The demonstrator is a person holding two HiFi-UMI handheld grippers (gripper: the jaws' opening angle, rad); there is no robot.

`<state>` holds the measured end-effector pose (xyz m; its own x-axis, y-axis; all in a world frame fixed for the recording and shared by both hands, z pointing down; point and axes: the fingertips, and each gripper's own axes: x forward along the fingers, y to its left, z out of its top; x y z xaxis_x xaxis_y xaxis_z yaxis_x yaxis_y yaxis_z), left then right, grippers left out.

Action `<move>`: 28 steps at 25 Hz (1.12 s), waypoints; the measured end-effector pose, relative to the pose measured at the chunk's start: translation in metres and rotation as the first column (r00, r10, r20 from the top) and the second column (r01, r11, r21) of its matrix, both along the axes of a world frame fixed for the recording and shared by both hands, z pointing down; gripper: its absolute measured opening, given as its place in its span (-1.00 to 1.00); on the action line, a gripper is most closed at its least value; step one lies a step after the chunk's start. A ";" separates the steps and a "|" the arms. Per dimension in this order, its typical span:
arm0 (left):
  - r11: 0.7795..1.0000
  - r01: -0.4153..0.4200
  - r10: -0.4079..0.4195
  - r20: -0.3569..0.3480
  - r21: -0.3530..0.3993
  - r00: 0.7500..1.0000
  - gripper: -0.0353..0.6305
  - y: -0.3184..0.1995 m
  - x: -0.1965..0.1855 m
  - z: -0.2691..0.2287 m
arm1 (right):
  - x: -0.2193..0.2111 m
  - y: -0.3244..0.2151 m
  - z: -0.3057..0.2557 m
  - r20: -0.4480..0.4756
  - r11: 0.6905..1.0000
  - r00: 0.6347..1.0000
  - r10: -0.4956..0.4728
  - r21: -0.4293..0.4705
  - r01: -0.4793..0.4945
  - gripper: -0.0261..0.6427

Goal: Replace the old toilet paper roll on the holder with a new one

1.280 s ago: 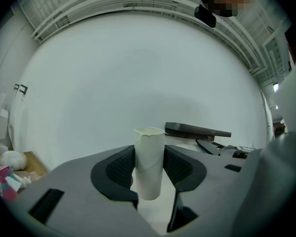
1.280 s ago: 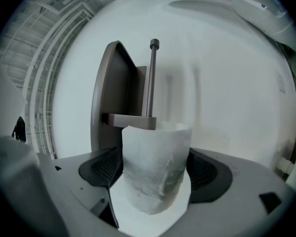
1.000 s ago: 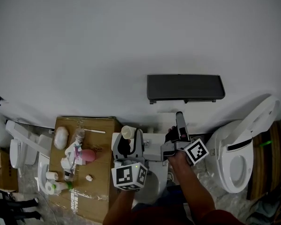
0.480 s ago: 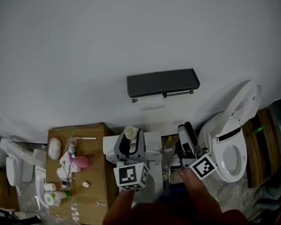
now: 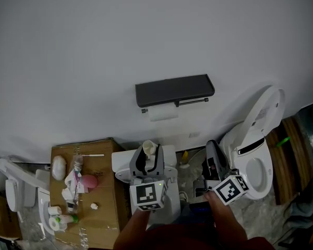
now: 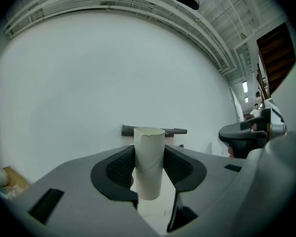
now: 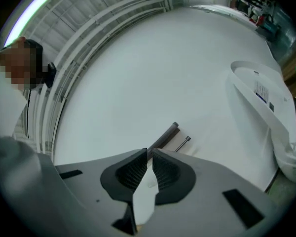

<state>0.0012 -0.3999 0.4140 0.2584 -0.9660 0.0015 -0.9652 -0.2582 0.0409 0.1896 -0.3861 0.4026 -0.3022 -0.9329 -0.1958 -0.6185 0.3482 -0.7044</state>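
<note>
Left gripper (image 5: 147, 158) (image 6: 149, 163): closed on the tube (image 5: 148, 148) (image 6: 149, 162). The pads pressed on opposite sides of the tube about mid-length. The tube stood upright, cream-coloured and bare of paper, with its uneven top rim clear above the jaws and its lower end showing below them. It was held off the holder, in front of the wall and over a white fixture (image 5: 121, 168).

Right gripper (image 5: 212, 149) (image 7: 149, 154): jaws had just been closing and stood together with only a sliver of gap at the tips. Nothing lay between them. It was held to the right of the left gripper and apart from it, near the toilet.

Holder (image 5: 175, 90) (image 6: 175, 131) (image 7: 167, 134): a dark flat shelf fixed to the white wall (image 5: 146, 30), above and beyond both grippers. Neither gripper touched it. A thin rod (image 5: 193, 102) ran beneath the shelf, and a white strip (image 5: 163, 113) hung under the shelf's left part in the head view. The right stretch of the rod appeared bare.

Toilet (image 5: 256, 168): white, at the right, with its lid (image 5: 266, 111) raised against the wall.

Box (image 5: 104, 202): brown cardboard, at the left on the floor, well apart from the holder. Small items lay on it, including a pink one (image 5: 88, 181) and some white ones; they were too small to identify. Whether a new roll was among them could not be determined
</note>
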 end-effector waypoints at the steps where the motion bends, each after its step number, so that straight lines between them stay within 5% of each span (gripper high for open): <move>1: 1.000 0.000 0.000 0.003 -0.002 1.000 -0.33 0.000 -0.001 0.001 | -0.001 0.002 -0.003 -0.053 1.000 0.999 0.010 0.009 -0.010 -0.80; 3: 1.000 0.000 0.000 0.003 -0.007 1.000 -0.33 0.002 -0.002 0.003 | -0.002 0.004 -0.006 -0.226 0.999 0.973 0.052 0.022 -0.049 -0.84; 6: 1.000 -0.009 0.009 -0.011 -0.015 1.000 -0.33 0.003 -0.002 0.006 | -0.002 0.003 -0.004 -0.500 0.991 0.856 0.129 0.026 -0.134 -0.87; 9: 1.000 -0.002 0.002 0.012 -0.030 1.000 -0.33 0.004 -0.003 0.013 | -0.006 0.004 -0.007 -0.639 0.985 0.751 0.167 0.066 -0.162 -0.87; 11: 1.000 -0.001 0.001 0.025 -0.030 1.000 -0.33 0.006 -0.004 0.013 | -0.010 0.003 -0.007 -0.674 0.983 0.717 0.177 0.087 -0.161 -0.87; 28: 1.000 0.001 0.000 0.089 -0.009 0.996 -0.33 0.003 -0.006 0.008 | -0.025 -0.012 -0.002 -0.693 0.989 0.706 0.142 0.070 -0.130 -0.87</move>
<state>-0.0044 -0.3965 0.4221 0.2560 -0.9661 0.0335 -0.9654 -0.2573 -0.0428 0.1650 -0.3982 0.4004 -0.2280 -0.9737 0.0036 -0.9724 0.2275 -0.0517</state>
